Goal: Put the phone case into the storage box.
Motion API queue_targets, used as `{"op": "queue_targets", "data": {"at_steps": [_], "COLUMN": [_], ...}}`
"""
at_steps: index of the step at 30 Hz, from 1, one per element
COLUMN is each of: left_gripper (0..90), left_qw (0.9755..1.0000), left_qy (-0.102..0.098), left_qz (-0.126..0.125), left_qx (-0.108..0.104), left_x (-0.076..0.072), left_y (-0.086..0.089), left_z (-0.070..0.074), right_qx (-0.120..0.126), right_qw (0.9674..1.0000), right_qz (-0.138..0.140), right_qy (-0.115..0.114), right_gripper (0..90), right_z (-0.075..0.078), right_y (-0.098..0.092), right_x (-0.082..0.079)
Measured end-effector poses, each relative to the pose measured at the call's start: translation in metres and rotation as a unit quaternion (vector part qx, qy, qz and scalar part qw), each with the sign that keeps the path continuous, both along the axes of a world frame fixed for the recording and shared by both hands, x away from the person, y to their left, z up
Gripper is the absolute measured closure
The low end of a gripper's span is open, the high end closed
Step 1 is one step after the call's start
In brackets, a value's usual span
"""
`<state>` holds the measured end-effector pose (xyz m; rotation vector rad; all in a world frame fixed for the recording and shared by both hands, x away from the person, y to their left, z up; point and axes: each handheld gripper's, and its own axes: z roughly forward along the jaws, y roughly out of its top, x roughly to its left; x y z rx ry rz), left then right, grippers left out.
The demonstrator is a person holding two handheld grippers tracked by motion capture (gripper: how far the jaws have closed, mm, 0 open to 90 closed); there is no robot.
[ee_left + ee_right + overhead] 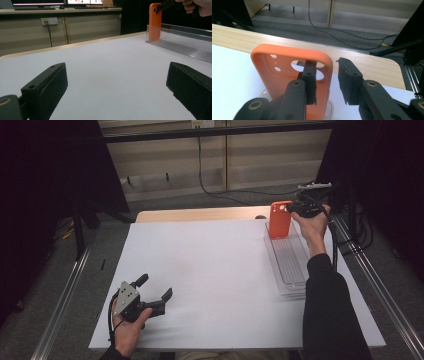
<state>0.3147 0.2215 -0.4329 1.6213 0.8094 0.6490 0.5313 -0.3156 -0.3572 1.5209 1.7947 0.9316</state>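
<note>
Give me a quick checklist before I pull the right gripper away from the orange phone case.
1. Right gripper released: ok; a gap shows between one jaw and the case edge.
2. Orange phone case upright at the far end of the clear tray: ok.
3. Case stable without support: cannot tell; one jaw sits inside it, and contact is unclear.
4. Left gripper out of the way: ok, open near the table's near edge.
5. Rest of tray unobstructed: ok.
</note>
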Motion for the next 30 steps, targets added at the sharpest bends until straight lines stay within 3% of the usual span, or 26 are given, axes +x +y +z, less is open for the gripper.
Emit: {"op": "queue_targets", "data": {"at_steps": [22, 24, 25, 30], "left_gripper": [3.5, 3.5, 3.5, 3.5], "left_qw": [1.0, 0.9999, 1.0, 1.0], "left_qy": [-0.003, -0.007, -0.003, -0.003], "left_qz": [0.002, -0.004, 0.004, 0.005], "left_qx": [0.0, 0.01, 0.0, 0.0], "left_x": [0.0, 0.001, 0.0, 0.0], "left_y": [0.0, 0.001, 0.0, 0.001], "left_z": [0.001, 0.001, 0.001, 0.001], "right_qx": [0.003, 0.006, 0.006, 0.002], "right_qw": [0.9999, 0.9999, 0.9999, 0.9998], "right_qz": [-0.014, -0.014, -0.014, -0.019], "right_qy": [0.0, 0.001, 0.001, -0.001], "right_gripper": [50.9, 48.9, 47.0, 41.2], "right_z": [0.0, 0.001, 0.001, 0.001], "right_y": [-0.005, -0.005, -0.004, -0.005], "right_x": [-0.008, -0.009, -0.01, -0.013]}}
